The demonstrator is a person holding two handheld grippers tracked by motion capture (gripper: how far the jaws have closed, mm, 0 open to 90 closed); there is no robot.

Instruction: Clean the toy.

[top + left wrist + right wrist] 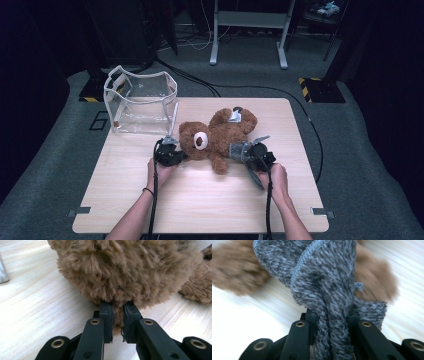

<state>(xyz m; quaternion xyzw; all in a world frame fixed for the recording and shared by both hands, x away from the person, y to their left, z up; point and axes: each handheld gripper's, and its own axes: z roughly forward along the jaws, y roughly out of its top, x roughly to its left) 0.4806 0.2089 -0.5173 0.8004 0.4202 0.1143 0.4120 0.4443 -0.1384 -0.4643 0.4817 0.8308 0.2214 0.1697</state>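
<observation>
A brown teddy bear (220,135) lies on its back in the middle of the wooden table (200,200), its head toward the left. My left gripper (172,151) sits at the bear's head. In the left gripper view the left gripper (118,315) has its jaws nearly together, pinching a tuft of the bear's fur (125,270). My right gripper (248,151) is at the bear's near leg, shut on a grey knitted cloth (237,149). In the right gripper view the cloth (324,277) bunches up between the right gripper (330,322) jaws, with brown fur (374,277) behind it.
A clear plastic bag (140,102) with white trim stands open at the table's far left corner. A small grey piece (235,116) sits on the bear's far paw. A black cable (280,92) runs on the floor behind the table.
</observation>
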